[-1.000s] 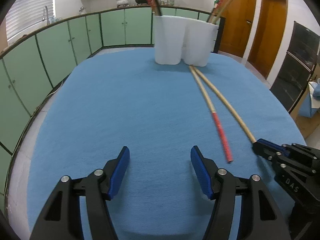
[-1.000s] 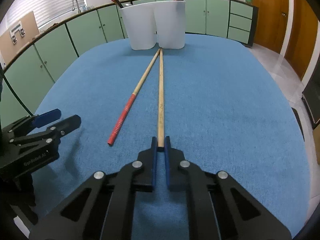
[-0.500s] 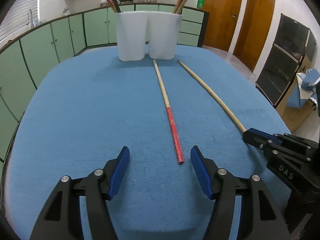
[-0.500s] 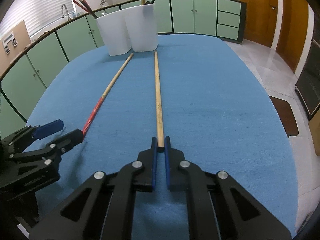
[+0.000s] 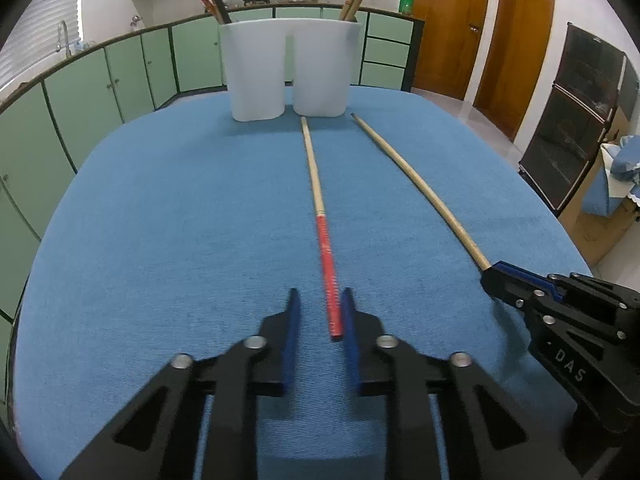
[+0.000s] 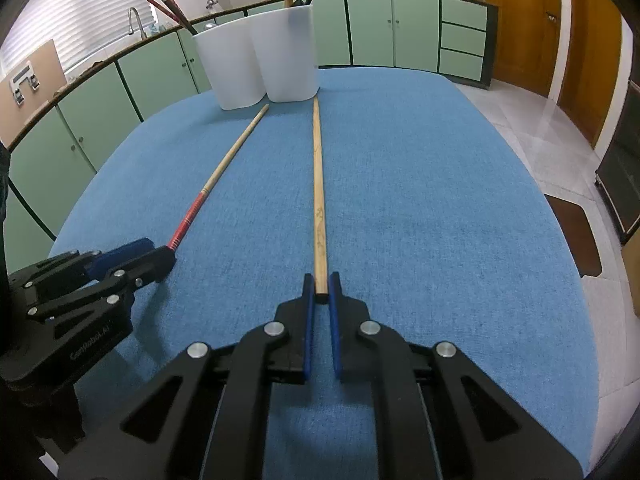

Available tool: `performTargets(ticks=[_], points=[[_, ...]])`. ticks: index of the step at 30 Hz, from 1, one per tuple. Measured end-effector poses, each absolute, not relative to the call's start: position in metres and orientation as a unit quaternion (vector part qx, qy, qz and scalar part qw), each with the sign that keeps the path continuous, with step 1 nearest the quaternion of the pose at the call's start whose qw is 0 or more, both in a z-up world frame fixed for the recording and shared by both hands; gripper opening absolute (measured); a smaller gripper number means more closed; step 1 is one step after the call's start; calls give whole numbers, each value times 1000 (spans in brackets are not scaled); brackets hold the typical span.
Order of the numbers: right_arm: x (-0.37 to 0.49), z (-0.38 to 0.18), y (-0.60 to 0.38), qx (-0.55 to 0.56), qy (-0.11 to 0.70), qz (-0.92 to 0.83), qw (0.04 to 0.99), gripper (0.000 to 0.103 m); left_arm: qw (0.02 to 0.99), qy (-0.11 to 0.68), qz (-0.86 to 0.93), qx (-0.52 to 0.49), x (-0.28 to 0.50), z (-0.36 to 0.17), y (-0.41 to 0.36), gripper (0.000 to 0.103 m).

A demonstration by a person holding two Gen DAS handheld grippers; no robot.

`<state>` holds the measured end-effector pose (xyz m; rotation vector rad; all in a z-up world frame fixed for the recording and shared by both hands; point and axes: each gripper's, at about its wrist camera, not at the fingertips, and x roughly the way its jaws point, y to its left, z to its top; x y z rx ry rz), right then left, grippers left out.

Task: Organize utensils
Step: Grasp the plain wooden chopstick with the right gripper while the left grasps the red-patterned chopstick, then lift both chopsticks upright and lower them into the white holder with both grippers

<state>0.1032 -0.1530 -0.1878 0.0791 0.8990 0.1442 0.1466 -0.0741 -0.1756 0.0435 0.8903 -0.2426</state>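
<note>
A red-handled chopstick (image 5: 324,236) lies on the blue table; its near end sits between the fingers of my left gripper (image 5: 319,298), which are narrowed around it with a gap on the left side. It also shows in the right wrist view (image 6: 224,164). My right gripper (image 6: 320,280) is shut on the near end of a plain wooden chopstick (image 6: 318,184), which also shows in the left wrist view (image 5: 416,184). A white two-cup holder (image 5: 286,74) with several chopsticks stands at the table's far end, also in the right wrist view (image 6: 260,64).
The blue cloth table (image 5: 160,220) ends in rounded edges on all sides. Green cabinets (image 5: 100,84) curve behind and left. Wooden doors (image 5: 516,40) and a dark oven (image 5: 576,120) are to the right.
My left gripper has moved right onto the red-handled chopstick's end and its fingers have closed in around it. My right gripper stays shut on the wooden chopstick.
</note>
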Motion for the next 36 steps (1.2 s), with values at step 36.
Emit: performTargets(ticks=[36], points=[[91,-61,-165,8,303,96,948,6,949,288,-125,-4,128,-49,-45,5]])
